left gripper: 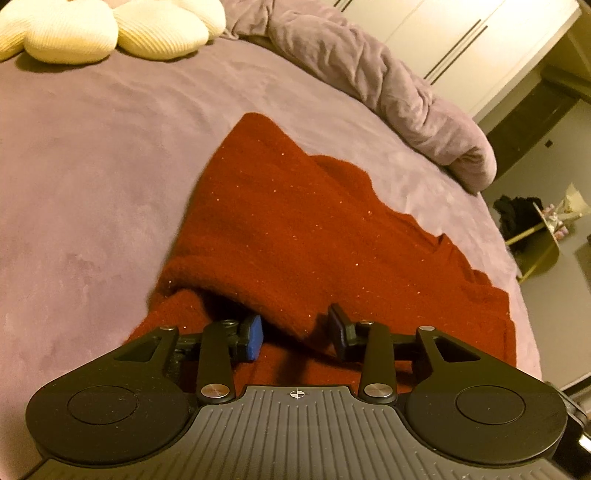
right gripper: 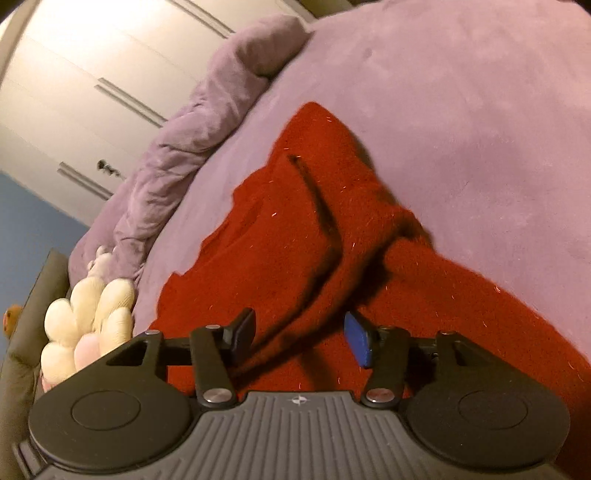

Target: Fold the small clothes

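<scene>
A red knit garment (left gripper: pixel 291 236) lies on a mauve bed (left gripper: pixel 92 192), spreading from the middle of the left wrist view down toward 6 o'clock. Part of it is turned over itself: a thick rolled fold runs toward 12 o'clock, with flatter cloth trailing toward 4 o'clock. The left gripper (left gripper: pixel 295 334) sits at 6 o'clock with its jaws apart, a hanging edge of the fold in the gap between them; whether the pads touch the cloth cannot be told. In the right wrist view the right gripper (right gripper: pixel 301 338) is also at 6 o'clock, jaws apart, with red cloth in the gap and nothing pinched. The folding looks barely under way: one loose fold is in place, the outline is ragged and uneven, and squaring up and further folds seem left to do. A cream plush cushion (left gripper: pixel 110 29) rests at 11 o'clock and a bunched mauve duvet (left gripper: pixel 388 92) at 1 o'clock. No brand, label or readable writing shows; each gripper body bears only a small crosshair mark.
</scene>
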The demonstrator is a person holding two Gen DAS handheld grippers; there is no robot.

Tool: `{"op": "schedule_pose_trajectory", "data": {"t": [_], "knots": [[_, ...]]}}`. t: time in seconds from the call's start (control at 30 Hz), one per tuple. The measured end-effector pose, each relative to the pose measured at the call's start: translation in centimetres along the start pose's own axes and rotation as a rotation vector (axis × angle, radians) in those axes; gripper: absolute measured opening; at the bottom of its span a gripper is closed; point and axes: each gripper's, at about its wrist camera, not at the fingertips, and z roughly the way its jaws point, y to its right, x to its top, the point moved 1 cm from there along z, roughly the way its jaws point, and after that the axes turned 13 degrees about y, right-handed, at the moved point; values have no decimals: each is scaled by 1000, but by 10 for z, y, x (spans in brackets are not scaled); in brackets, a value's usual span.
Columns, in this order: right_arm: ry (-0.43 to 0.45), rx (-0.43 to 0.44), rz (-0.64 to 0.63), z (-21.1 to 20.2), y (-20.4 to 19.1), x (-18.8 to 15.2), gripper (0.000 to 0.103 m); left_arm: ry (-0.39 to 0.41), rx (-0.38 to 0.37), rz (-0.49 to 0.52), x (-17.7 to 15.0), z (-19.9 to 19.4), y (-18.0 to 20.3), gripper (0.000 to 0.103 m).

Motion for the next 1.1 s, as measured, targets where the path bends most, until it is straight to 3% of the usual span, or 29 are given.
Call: {"op": "schedule_pose_trajectory", "data": {"t": [0.03,0.07,0.1,0.2,0.23,0.3,0.33,0.47,0.6,0.67,0.7,0.83,0.97,1.1], "knots": [[0,-16,29,6,1,1,32,0,2,-1,0,1,1,39],[-8,-13,37,9,2,2,15,0,9,-1,0,3,0,37],[-11,8,34,13,1,3,13,2,20,4,-1,6,0,32],[38,14,-51,18,-1,13,12,13,33,27,-2,11,2,31],[60,7,-68,21,1,17,12,14,31,27,-2,13,1,34],[87,19,-79,25,3,19,10,20,35,41,-5,15,-2,50],[98,20,-97,26,2,17,10,25,35,49,-6,15,-3,50],[62,27,-211,9,-6,9,21,36,90,143,-7,0,6,63],[23,30,-332,-36,-3,-2,24,23,135,263,-12,-23,14,77],[13,7,-394,-60,4,-7,34,25,154,331,-19,-33,18,82],[10,0,-423,-72,9,-9,34,27,162,355,-22,-40,19,85],[-9,-25,-493,-107,17,-15,34,14,175,361,-31,-63,15,87],[-20,-42,-522,-145,24,-22,55,-9,181,346,-41,-95,9,92],[-64,-49,-555,-192,41,-38,56,-40,150,376,-68,-144,-8,95]]}}
